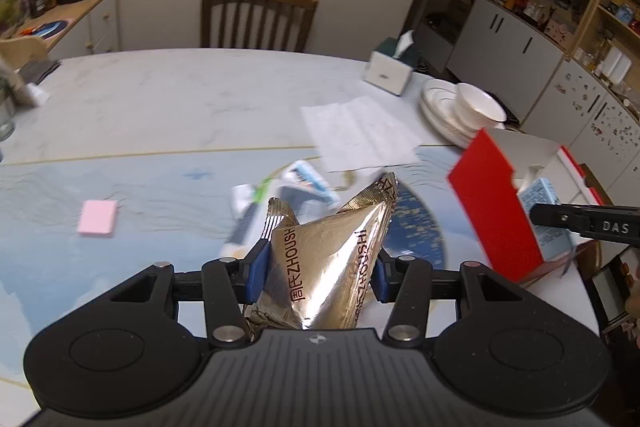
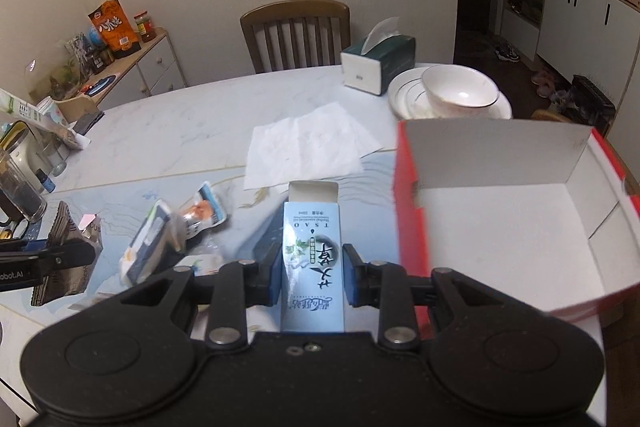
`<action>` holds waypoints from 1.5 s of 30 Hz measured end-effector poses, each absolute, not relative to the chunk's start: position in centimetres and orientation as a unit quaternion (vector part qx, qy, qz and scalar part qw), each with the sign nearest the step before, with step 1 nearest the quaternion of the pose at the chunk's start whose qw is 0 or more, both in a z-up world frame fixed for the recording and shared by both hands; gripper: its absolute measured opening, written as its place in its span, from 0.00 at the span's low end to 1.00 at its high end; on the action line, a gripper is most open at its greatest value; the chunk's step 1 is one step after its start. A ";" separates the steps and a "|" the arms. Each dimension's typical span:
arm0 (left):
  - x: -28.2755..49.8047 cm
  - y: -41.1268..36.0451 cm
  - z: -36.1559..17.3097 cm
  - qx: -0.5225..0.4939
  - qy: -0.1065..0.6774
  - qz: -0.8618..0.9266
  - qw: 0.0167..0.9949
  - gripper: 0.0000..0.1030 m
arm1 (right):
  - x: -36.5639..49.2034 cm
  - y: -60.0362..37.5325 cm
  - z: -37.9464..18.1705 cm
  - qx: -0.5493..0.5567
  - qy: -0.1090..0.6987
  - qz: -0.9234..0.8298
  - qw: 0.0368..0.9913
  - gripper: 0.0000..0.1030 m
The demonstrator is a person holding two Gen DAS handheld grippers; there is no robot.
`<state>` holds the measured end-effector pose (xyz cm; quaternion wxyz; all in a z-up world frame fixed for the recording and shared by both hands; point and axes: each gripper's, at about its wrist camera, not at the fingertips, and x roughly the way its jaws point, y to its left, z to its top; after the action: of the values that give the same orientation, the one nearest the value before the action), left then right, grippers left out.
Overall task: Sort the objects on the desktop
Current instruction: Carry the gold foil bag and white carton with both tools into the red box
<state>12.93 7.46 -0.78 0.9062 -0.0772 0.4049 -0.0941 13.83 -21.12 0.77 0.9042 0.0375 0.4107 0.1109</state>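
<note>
Small packets [image 1: 280,195] on the table blur beyond reading; the red box's [image 2: 404,195] near corner is smeared.

There is one shiny gold foil packet [image 1: 320,259], one small light-blue paper box [image 2: 312,259], one big red cardboard box [image 2: 500,223], one pink square pad [image 1: 98,218], one white round bowl [image 2: 460,91] and one brown wooden chair [image 2: 296,35].

From the right gripper [image 2: 312,273], the open red box [image 2: 404,195] blocks at 2 o'clock. At 12 o'clock the table [image 2: 192,123] is free up to the paper sheet [image 2: 308,147]; loose packets [image 2: 176,231] crowd 10 o'clock.
</note>
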 end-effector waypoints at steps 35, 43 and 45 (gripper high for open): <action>20.9 -20.5 -0.2 0.037 0.391 -0.237 0.889 0.47 | 18.0 -41.6 -1.8 0.087 0.410 0.071 0.905 0.28; 22.6 -24.7 -1.7 0.081 0.395 -0.264 0.876 0.47 | 19.5 -43.2 -3.0 0.076 0.416 0.073 0.903 0.28; 23.0 -25.5 -2.3 0.092 0.398 -0.268 0.872 0.47 | 19.9 -43.6 -3.6 0.076 0.420 0.074 0.901 0.28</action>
<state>23.05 -25.47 -2.31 0.8723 0.0923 0.3984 -0.2682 19.90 -43.60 -3.60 0.9012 0.0756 0.4205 0.0735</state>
